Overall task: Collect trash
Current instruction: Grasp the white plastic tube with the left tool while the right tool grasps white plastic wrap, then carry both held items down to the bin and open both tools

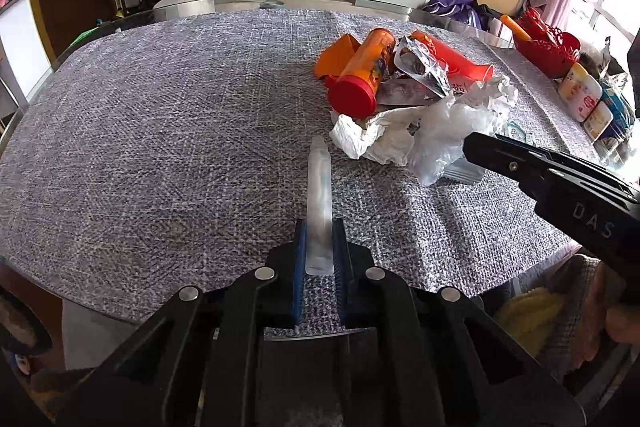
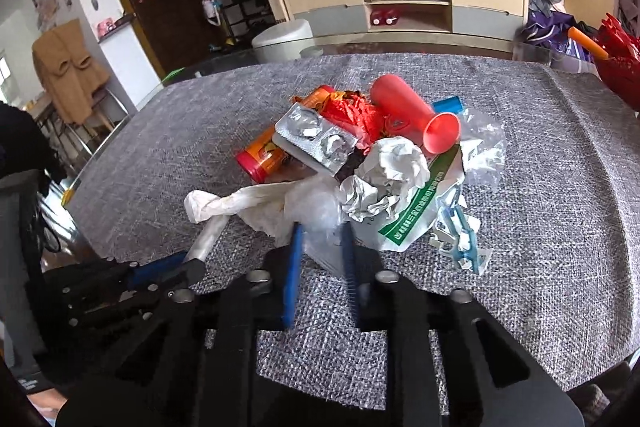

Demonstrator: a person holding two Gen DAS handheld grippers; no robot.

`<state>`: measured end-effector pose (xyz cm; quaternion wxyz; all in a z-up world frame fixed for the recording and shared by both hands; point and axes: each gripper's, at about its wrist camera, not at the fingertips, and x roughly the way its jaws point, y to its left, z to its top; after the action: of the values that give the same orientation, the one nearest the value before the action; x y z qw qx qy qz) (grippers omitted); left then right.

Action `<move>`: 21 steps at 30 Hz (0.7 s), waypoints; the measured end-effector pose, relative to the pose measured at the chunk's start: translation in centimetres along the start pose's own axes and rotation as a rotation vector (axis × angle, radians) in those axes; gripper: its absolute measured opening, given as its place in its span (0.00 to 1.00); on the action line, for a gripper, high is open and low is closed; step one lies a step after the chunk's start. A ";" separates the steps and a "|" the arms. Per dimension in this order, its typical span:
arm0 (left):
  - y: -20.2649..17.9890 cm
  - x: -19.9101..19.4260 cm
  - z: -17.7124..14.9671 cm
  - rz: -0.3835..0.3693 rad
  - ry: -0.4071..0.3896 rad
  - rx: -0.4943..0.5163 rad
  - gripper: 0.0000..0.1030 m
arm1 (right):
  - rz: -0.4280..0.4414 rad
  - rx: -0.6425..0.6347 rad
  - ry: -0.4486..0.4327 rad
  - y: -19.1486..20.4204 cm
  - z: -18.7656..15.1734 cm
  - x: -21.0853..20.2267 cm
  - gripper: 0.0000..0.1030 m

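Note:
A pile of trash lies on the grey woven tablecloth point(image 1: 160, 131): an orange can with a red lid point(image 1: 362, 73), a red cup point(image 2: 416, 115), a foil blister pack point(image 2: 316, 139), crumpled white paper point(image 2: 384, 179) and clear plastic bags point(image 1: 444, 131). My left gripper point(image 1: 319, 227) is shut on a long clear plastic tube point(image 1: 319, 187) that points toward the pile. It also shows in the right wrist view point(image 2: 160, 267) at the lower left. My right gripper point(image 2: 322, 231) is partly open, its jaws on either side of a clear plastic bag point(image 2: 320, 215) at the pile's near edge.
A red basket point(image 1: 548, 45) and small jars point(image 1: 584, 99) stand at the table's right side. The glass table edge point(image 1: 280, 1) runs along the far side. A wooden TV cabinet point(image 2: 404, 3) and cluttered floor lie beyond.

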<state>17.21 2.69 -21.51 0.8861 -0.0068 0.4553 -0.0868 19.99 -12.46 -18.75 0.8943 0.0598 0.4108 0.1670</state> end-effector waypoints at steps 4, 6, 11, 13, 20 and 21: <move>-0.1 -1.7 0.4 0.004 -0.031 -0.001 0.11 | 0.004 -0.016 -0.049 0.2 0.0 -2.3 0.09; -0.5 -3.2 0.5 0.003 -0.056 0.007 0.11 | 0.003 -0.017 -0.080 0.2 0.1 -3.9 0.08; -1.9 -6.4 0.4 -0.005 -0.103 0.024 0.11 | 0.000 -0.011 -0.140 -0.4 0.1 -7.3 0.08; -2.3 -7.5 0.2 -0.007 -0.118 0.028 0.11 | -0.005 0.000 -0.154 -0.8 0.0 -8.2 0.08; -3.7 -11.2 -0.6 -0.012 -0.165 0.057 0.11 | -0.043 -0.013 -0.193 -1.4 -1.0 -12.1 0.08; -3.7 -11.5 -0.7 -0.018 -0.167 0.058 0.11 | -0.052 -0.020 -0.192 -1.4 -1.4 -12.6 0.08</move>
<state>9.52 0.89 -12.34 0.9200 0.0076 0.3769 -0.1071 11.68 -18.20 -11.02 0.9341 0.0559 0.3230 0.1416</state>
